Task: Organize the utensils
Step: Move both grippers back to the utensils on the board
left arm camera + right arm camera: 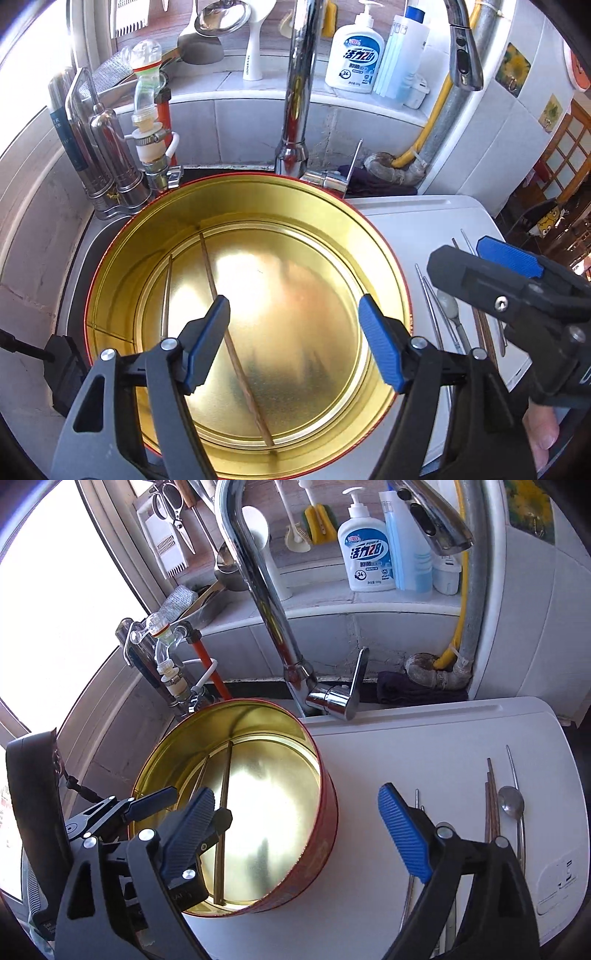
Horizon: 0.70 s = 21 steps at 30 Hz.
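A round red tin (pixel 110 266) with a gold inside stands on the white board (pixel 424 746). A wooden chopstick (pixel 236 347) and a metal chopstick (pixel 167 295) lie inside it; the tin also shows in the right wrist view (pixel 317 834). My left gripper (pixel 295 343) is open and empty over the tin. My right gripper (pixel 299 838) is open and empty above the board, just right of the tin. Wooden chopsticks (pixel 492 805), metal chopsticks (pixel 515 775) and a metal spoon (pixel 511 802) lie on the board at the right.
A chrome faucet (pixel 266 602) rises behind the tin, its lever (pixel 360 672) pointing up. A soap bottle (pixel 369 557) and other bottles stand on the back ledge. Pipes and a filter (pixel 107 147) stand at the left. A dark cloth (pixel 413 690) lies behind the board.
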Available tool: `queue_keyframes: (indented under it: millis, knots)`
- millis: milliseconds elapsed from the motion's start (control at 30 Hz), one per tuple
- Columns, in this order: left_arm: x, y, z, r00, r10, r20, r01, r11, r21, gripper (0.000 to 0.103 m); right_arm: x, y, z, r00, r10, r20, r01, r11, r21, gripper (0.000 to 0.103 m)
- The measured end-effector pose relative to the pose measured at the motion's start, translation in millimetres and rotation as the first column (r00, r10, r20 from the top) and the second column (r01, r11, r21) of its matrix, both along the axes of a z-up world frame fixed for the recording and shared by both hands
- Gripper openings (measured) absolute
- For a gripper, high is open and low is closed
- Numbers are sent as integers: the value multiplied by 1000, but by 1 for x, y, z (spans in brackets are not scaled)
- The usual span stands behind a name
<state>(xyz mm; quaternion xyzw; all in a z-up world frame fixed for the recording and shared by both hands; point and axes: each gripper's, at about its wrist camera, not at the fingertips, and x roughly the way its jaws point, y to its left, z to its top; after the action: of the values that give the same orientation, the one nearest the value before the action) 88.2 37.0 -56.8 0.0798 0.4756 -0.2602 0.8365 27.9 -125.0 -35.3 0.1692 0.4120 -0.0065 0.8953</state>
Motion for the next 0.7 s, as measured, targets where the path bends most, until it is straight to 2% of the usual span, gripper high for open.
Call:
queue_keyframes:
  millis: [200, 433, 600, 700]
  knots:
    - [-33, -67, 5, 997, -75, 18, 75, 997, -1, 71, -32, -68, -8, 997, -73, -1, 73, 997, 13, 91]
    - [-52, -134, -7, 990, -139, -13, 139, 990, 21, 71, -64, -140, -27, 982, -180, -51, 182, 982, 42, 91]
    - [-56, -157, -23, 988, -149, -49, 152, 987, 46, 71, -74, -165, -39, 976, -203, -84, 207, 978, 34, 91]
    - [-60, -163, -34, 985, -162, -64, 166, 983, 75, 71, -74, -174, -51, 967, -216, -132, 221, 975, 22, 91]
